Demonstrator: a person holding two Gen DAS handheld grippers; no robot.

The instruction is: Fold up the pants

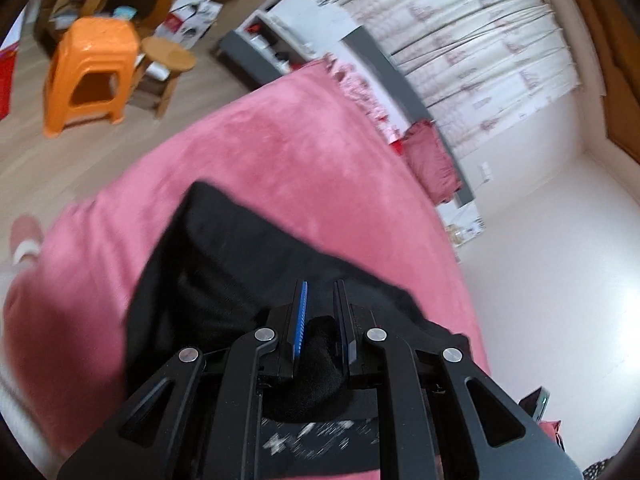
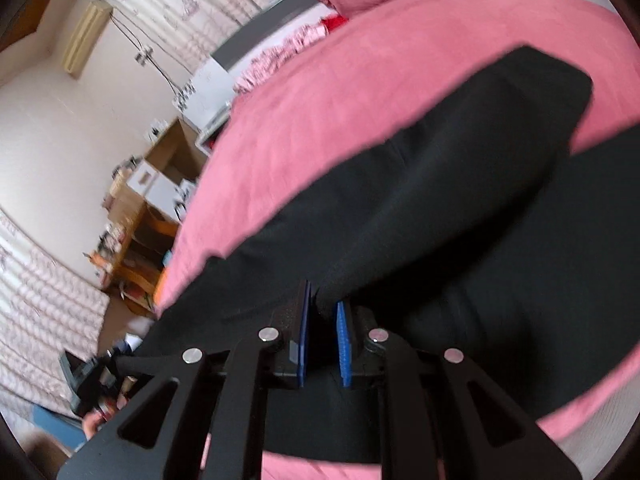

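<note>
Black pants [image 2: 440, 200] lie spread across a pink bedspread [image 2: 320, 100], one leg stretching away toward the upper right. My right gripper [image 2: 323, 300] is shut on a fold of the black fabric, which is pinched between its blue pads. In the left wrist view my left gripper [image 1: 322, 292] is shut on another bunch of the black pants [image 1: 224, 256], a thick wad showing between its fingers. The pants drape down from both grips onto the pink bedspread [image 1: 280, 152]. At the lower left of the right wrist view the other gripper [image 2: 86, 376] shows, blurred.
An orange plastic stool [image 1: 90, 72] and a small wooden stool [image 1: 168, 60] stand on the wood floor beyond the bed. A dark red pillow [image 1: 430, 160] lies at the headboard by white patterned curtains [image 1: 480, 40]. Wooden shelves [image 2: 136, 240] stand beside the bed.
</note>
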